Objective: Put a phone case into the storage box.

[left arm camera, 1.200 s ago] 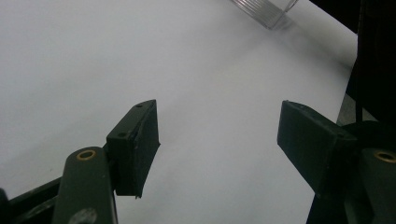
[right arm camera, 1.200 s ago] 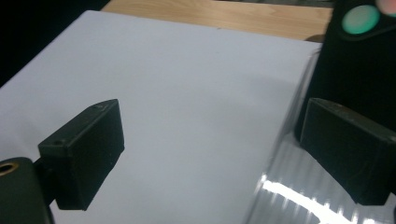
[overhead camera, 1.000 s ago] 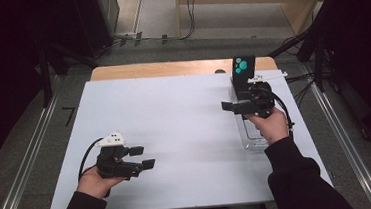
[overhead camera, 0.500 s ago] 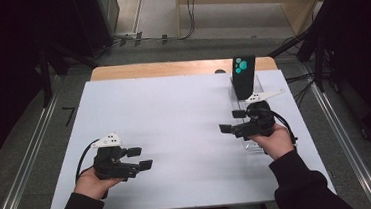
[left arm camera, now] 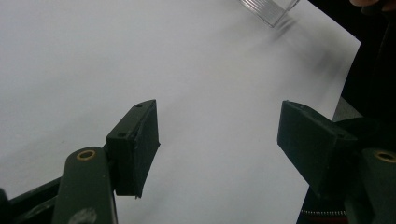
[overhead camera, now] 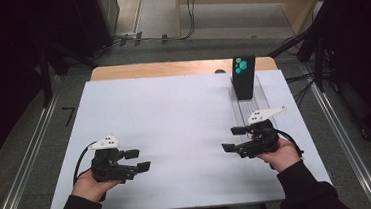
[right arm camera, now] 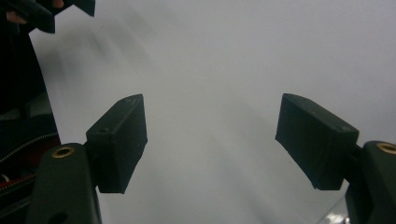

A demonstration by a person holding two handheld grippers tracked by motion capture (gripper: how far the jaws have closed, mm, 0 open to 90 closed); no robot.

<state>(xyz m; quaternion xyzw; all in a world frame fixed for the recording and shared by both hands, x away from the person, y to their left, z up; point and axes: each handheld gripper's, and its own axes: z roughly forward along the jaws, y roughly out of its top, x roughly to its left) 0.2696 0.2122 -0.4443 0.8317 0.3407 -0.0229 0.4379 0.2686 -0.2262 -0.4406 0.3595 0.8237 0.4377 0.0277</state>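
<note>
My left gripper [overhead camera: 137, 159] rests low over the white table [overhead camera: 174, 110] at the front left, held in a hand, jaws wide apart with nothing between them. In the left gripper view my left gripper [left arm camera: 217, 126] stands open over bare white surface. My right gripper [overhead camera: 233, 139] is at the front right, pointing left, also open and empty. In the right gripper view my right gripper [right arm camera: 210, 126] has only blurred white table between its jaws, and the other gripper [right arm camera: 46, 14] shows at the top left.
A black box with teal hexagons [overhead camera: 244, 77] stands upright at the far end of a clear ribbed tray [overhead camera: 251, 107] on the table's right side, just behind my right gripper. A corner of that clear tray [left arm camera: 271, 9] shows in the left gripper view.
My right gripper has pulled back from over the clear tray toward the front edge and slightly left. The left gripper has stayed nearly in place.
</note>
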